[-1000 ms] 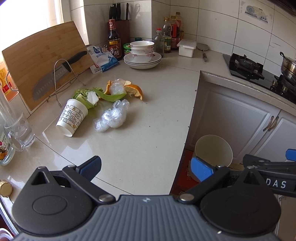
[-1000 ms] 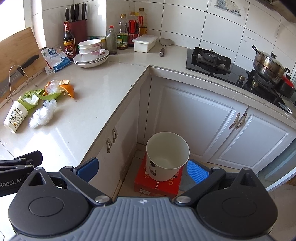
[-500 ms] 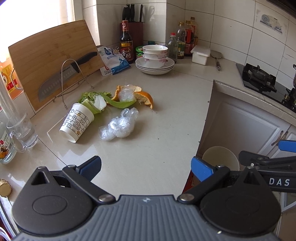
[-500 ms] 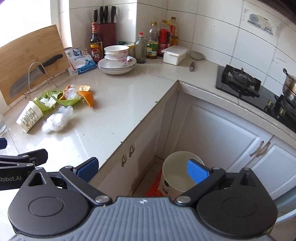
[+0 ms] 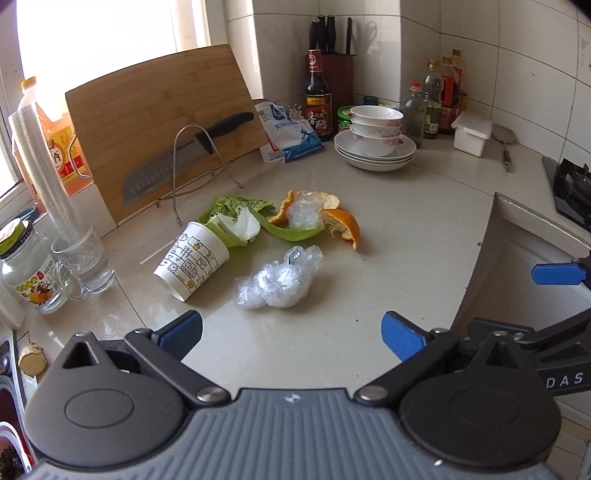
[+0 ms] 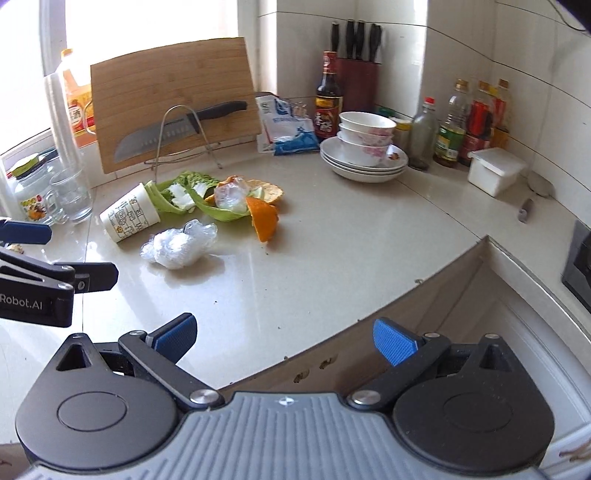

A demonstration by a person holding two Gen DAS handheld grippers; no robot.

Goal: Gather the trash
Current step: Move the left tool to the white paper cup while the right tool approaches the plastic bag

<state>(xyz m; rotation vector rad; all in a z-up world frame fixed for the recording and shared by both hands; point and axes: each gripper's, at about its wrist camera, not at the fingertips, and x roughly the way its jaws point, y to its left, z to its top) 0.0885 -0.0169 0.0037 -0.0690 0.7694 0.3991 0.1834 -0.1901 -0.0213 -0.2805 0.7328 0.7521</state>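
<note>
Lying on its side on the pale stone counter (image 5: pixel 388 236): printed white paper cup (image 5: pixel 192 264), green leaf scraps (image 5: pixel 236 221) spilling from its mouth. Crumpled clear plastic bag (image 5: pixel 277 278) just beside, orange peel (image 5: pixel 341 221) near. Left gripper (image 5: pixel 291 332) and right gripper (image 6: pixel 284 338) both spread, empty.

Daylight floods in from the blown-out white window (image 5: pixel 110 33) at upper left (its panes show no detail at all). The glossy pale stone surface (image 5: pixel 388 258) carries soft sheen and faint reflections, with a bright streak in the right wrist view. Shadows are soft and fall toward the camera, as under the crumpled clear plastic bag (image 6: pixel 177 243). Focus is sharp at centre; fisheye bending curves the white wall tiles (image 5: pixel 517 55) and darkens the corners.
</note>
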